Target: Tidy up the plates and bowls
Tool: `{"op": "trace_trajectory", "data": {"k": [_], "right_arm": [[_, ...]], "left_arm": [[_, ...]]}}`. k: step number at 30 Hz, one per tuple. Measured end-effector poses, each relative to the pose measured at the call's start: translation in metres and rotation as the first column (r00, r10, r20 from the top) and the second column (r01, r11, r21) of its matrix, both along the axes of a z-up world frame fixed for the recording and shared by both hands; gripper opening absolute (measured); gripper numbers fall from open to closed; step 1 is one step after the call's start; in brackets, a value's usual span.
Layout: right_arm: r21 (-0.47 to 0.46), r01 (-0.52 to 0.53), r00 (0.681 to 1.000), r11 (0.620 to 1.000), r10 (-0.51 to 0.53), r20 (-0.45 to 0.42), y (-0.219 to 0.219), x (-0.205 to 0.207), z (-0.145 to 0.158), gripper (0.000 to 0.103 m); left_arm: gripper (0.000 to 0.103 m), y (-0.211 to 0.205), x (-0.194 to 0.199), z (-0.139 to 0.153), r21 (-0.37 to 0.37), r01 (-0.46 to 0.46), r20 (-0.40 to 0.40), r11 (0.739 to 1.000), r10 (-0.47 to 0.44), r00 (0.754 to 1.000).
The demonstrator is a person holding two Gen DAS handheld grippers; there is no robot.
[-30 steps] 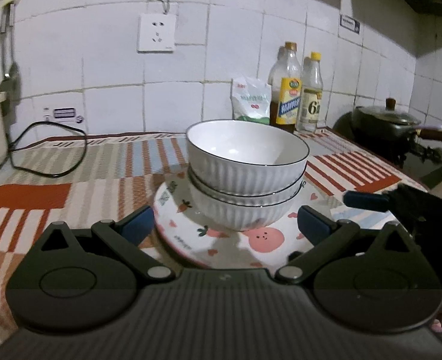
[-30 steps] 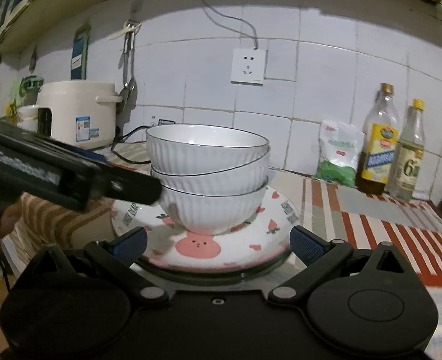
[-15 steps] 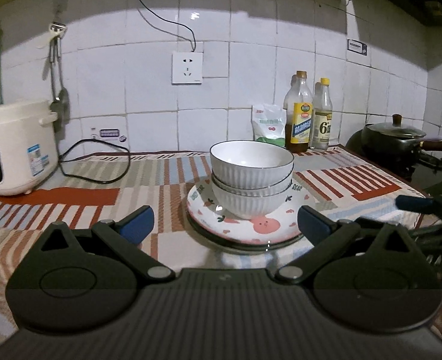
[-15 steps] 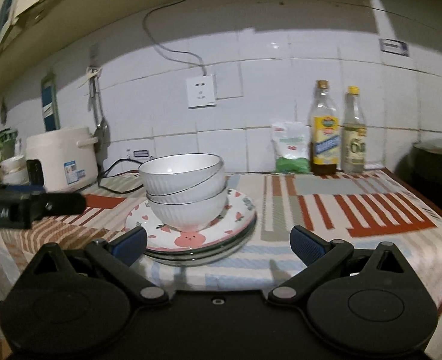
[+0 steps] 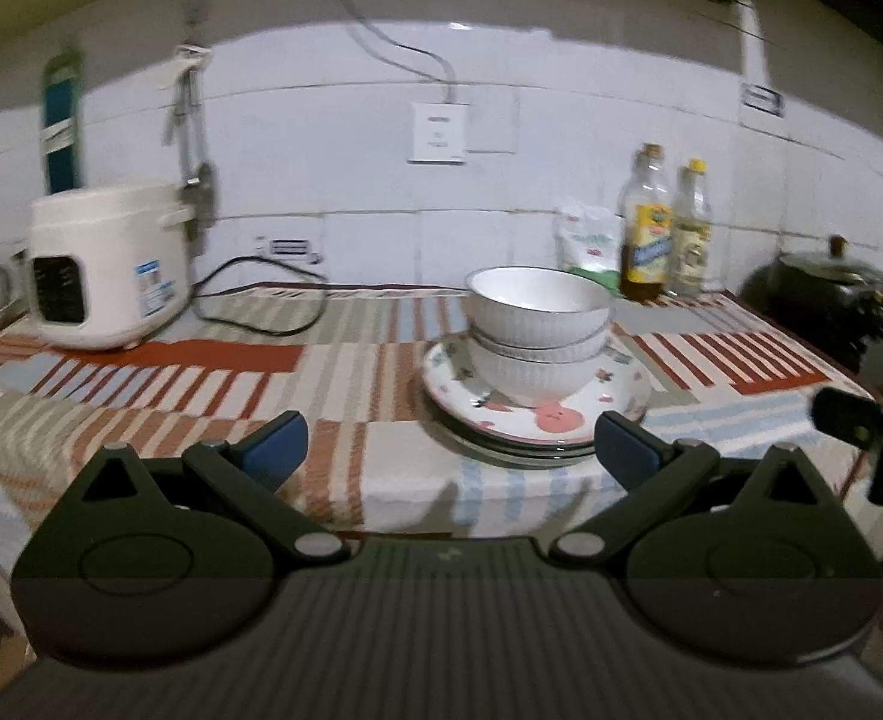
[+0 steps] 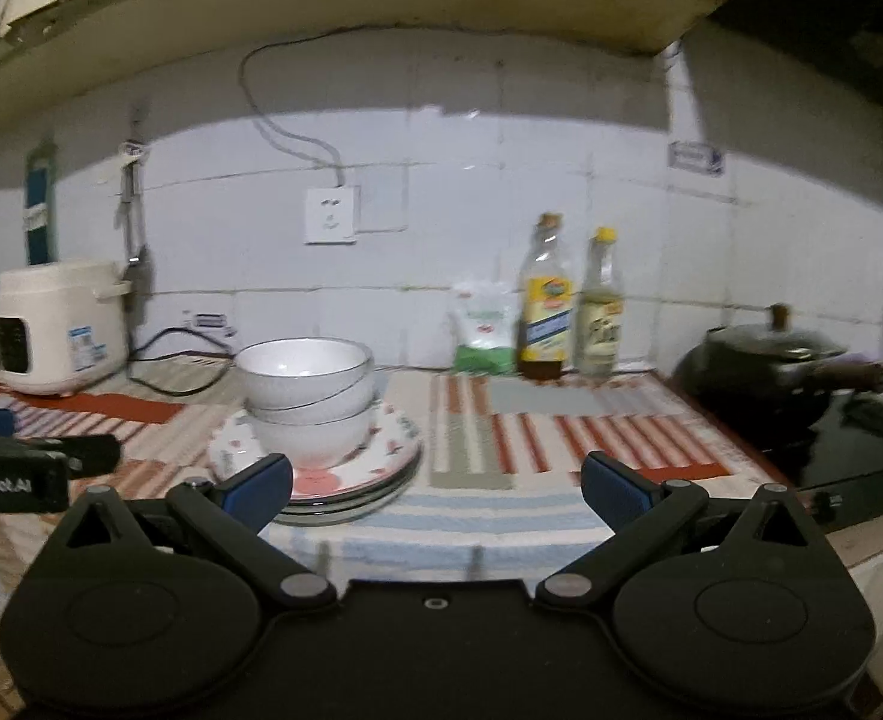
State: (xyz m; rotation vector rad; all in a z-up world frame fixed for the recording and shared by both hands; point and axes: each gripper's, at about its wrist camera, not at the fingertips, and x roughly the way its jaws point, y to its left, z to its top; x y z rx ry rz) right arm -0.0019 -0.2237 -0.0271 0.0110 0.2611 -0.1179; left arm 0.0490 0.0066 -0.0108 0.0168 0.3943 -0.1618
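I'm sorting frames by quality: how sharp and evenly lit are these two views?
Left wrist view: smeared with motion blur, rice cooker and bottles soft; bowls fairly readable. Right wrist view: also blurred, pot in deep shadow at right, wall lit in a bright arc under the dark shelf. Both show fisheye bending.

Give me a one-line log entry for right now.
left gripper: open, holding nothing | right gripper: open, holding nothing | bowls: stacked on plates | plates: stacked on striped cloth

Both wrist views face wall, sharing bowl stack (image 5: 537, 330) (image 6: 306, 396).
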Motion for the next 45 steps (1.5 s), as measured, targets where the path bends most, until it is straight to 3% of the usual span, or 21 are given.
{"op": "trace_trajectory", "data": {"k": [3, 9, 13, 18, 35, 45], "right_arm": [[0.019, 0.022, 1.0, 1.0, -0.022, -0.001, -0.001, -0.011, 0.002, 0.103], [0.068, 0.033, 0.999, 0.997, -0.034, 0.015, -0.01, -0.027, 0.007, 0.103], [0.061, 0.023, 0.999, 0.998, -0.026, 0.046, -0.012, -0.038, 0.008, 0.103], [0.086, -0.019, 0.996, 0.996, 0.011, 0.094, -0.016, -0.048, 0.009, 0.103], [0.009, 0.018, 0.999, 1.0, -0.017, -0.038, -0.003, -0.032, 0.0, 0.103], [-0.011, 0.036, 0.999, 0.999, -0.036, 0.005, -0.001, -0.034, -0.002, 0.103]], "left_arm": [[0.103, 0.004, -0.007, 0.001, -0.028, -0.048, -0.007, 0.998, 0.048, 0.999], [0.103, 0.01, -0.017, 0.004, -0.07, -0.001, -0.044, 0.998, -0.002, 0.999], [0.103, 0.006, -0.024, 0.003, -0.031, 0.019, -0.033, 0.999, -0.02, 0.999], [0.103, 0.004, -0.029, 0.0, -0.049, 0.034, -0.033, 0.998, -0.036, 0.999], [0.103, -0.006, -0.027, -0.009, 0.033, 0.021, -0.047, 0.999, -0.019, 0.999], [0.103, -0.008, -0.031, -0.009, 0.048, 0.018, -0.025, 0.999, -0.017, 1.0]]}}
